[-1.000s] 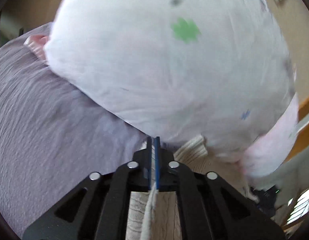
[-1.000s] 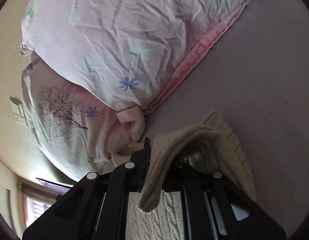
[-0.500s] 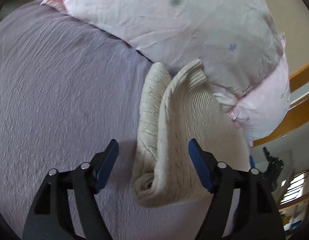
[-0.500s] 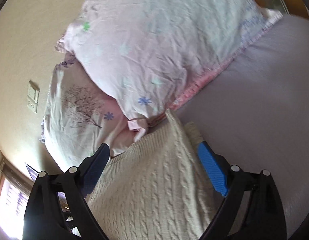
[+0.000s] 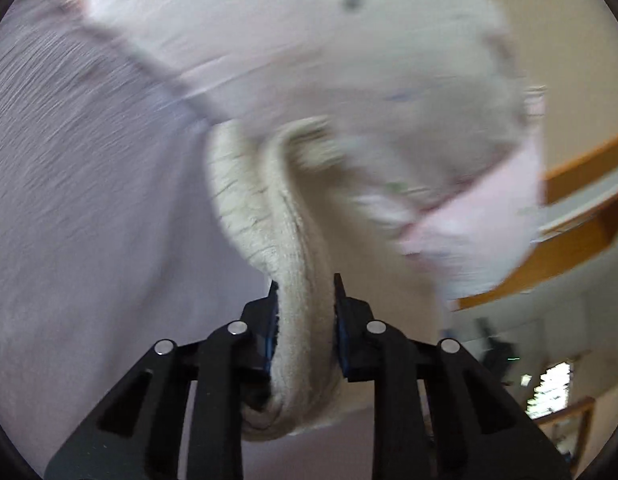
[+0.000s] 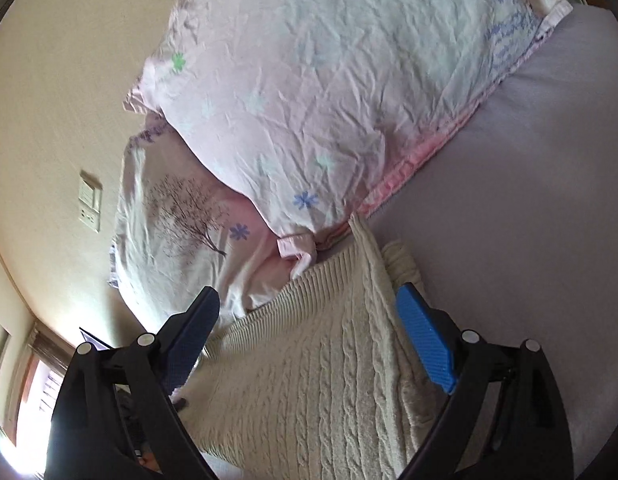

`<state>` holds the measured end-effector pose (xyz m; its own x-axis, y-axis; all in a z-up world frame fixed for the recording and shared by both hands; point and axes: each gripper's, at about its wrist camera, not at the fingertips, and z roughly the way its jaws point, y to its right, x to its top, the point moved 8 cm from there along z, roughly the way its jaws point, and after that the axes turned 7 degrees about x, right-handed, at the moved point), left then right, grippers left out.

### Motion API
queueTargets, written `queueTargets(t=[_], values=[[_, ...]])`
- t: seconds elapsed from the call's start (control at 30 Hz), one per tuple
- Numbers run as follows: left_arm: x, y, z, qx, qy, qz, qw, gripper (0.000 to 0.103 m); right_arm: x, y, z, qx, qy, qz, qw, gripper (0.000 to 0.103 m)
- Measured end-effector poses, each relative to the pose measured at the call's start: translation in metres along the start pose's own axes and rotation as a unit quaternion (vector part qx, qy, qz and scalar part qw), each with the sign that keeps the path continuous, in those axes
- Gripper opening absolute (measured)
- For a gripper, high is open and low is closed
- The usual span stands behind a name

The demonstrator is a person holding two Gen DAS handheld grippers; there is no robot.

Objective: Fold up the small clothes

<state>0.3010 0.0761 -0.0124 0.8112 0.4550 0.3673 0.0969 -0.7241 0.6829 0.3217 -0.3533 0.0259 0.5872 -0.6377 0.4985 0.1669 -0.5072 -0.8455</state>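
Observation:
A cream cable-knit sweater (image 6: 329, 380) lies folded on the lilac bedsheet (image 6: 529, 200), its far edge against the pillows. In the left wrist view, my left gripper (image 5: 305, 292) is shut on the sweater's thick folded edge (image 5: 301, 312), which bulges between the blue pads; the view is blurred by motion. In the right wrist view, my right gripper (image 6: 309, 312) is open wide, its fingers either side of the sweater's top layer and holding nothing.
Two pink floral pillows (image 6: 329, 80) are stacked at the head of the bed, right behind the sweater. A cream wall with a switch plate (image 6: 89, 206) is behind them. Wooden furniture (image 5: 581, 216) stands to the right of the bed.
A second ago both grippers were shut on the sweater; both then opened. Now the left gripper has closed on the folded edge again, and the right stays open.

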Motion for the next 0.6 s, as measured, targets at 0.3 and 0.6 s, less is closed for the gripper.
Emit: queueTargets(t=[0.3, 0.6], values=[[-0.059, 0.235, 0.07, -0.133, -0.038, 0.195, 0.971, 0.017, 0.021, -0.001, -0.022, -0.04, 0.034, -0.046, 0.998, 0.092], [-0.101, 0.267, 0.112, -0.197, -0.086, 0.209, 0.9539, 0.026, 0.016, -0.015, -0.022, 0.016, -0.031, -0.063, 0.997, 0.091]])
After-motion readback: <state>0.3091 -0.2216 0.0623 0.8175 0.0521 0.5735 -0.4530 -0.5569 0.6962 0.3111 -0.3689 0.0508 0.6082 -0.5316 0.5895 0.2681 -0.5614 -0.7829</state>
